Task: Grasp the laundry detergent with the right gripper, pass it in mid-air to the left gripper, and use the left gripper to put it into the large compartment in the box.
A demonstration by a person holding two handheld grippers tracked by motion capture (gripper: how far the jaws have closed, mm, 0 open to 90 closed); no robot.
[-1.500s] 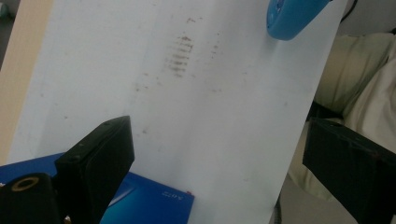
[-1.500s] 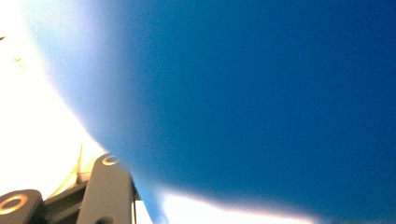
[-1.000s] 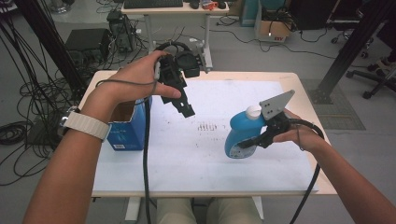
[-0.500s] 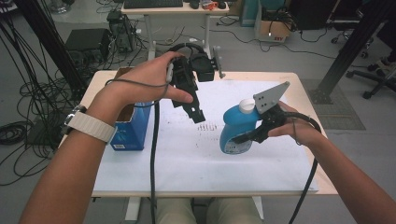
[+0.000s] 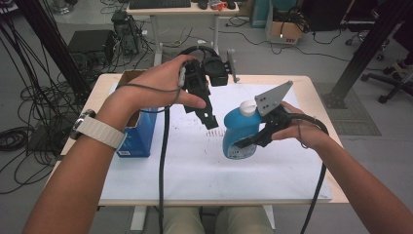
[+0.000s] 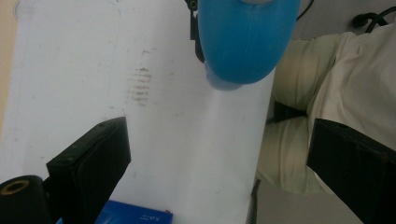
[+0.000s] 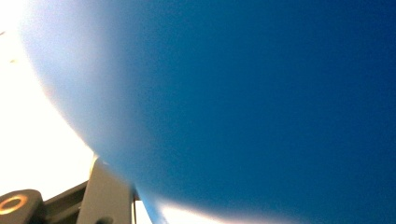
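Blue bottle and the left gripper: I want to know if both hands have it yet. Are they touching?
Apart. In the left gripper view the open fingers stand wide with white table between them and the blue bottle; the high view shows the left gripper short of it.

One blue bottle, one blue box and two grippers over one table.

**Blue on white**

The bottle at centre frame is bright blue with a white cap. The box at left is darker blue. The sheet beneath is white, speckled with small dark marks. Both grippers are black.
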